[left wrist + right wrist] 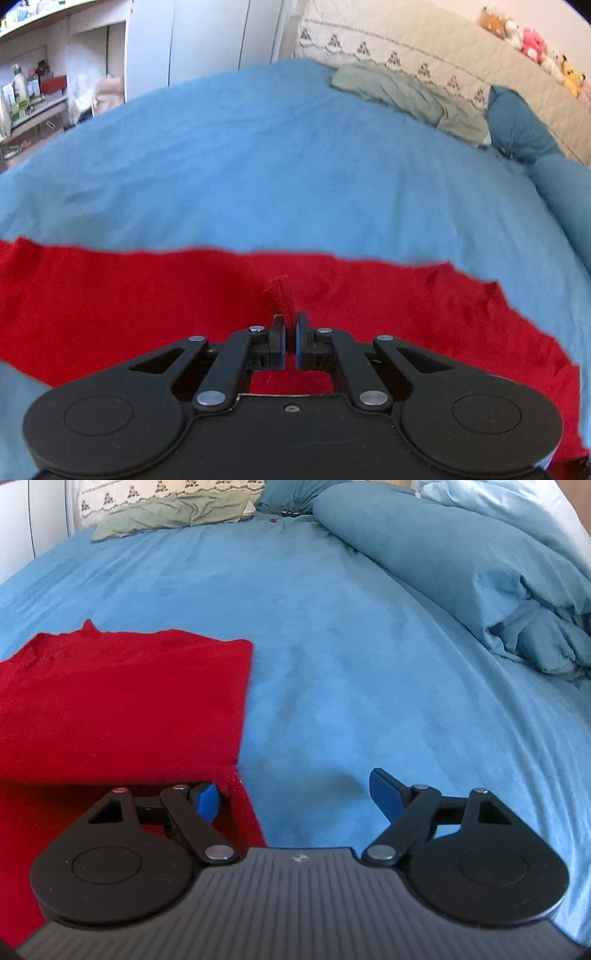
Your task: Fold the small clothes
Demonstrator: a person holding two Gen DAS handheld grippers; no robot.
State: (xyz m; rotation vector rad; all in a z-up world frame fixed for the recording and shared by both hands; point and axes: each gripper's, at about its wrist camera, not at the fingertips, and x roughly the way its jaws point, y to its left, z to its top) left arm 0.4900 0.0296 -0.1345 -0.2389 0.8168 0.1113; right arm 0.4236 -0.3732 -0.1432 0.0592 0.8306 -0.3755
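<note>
Left wrist view: the left gripper (290, 334) is closed on a small pinch of the red garment (147, 302), and a tuft of the cloth stands up between its two fingers. The red garment lies spread on the blue bedsheet (258, 155), at the near edge of the bed, and fills the lower part of this view from side to side. Its far edge runs roughly straight across the bedsheet; its right-hand edge is wrinkled.

Beyond the red garment, at the far side of the bedsheet, a grey-green cloth (406, 92) lies crumpled against a cream patterned cover (424, 48). Plush toys (532, 48) sit in a row along the top of that cover. A blue pillow (517, 125) lies just beside the grey-green cloth. A shelf with bottles (26, 96) stands past the far left corner of the bed.

Right wrist view: the right gripper (301, 799) is open, jaws wide apart. Its left finger (207, 801) is next to a lifted edge of the red garment (129, 701); contact cannot be judged. Its right finger (386, 794) hangs over bare bedsheet (332, 627). The red garment lies to the left of this gripper, with one straight edge facing the open sheet. A bunched blue duvet (461, 565) lies on the bed, well apart from the red garment.
</note>
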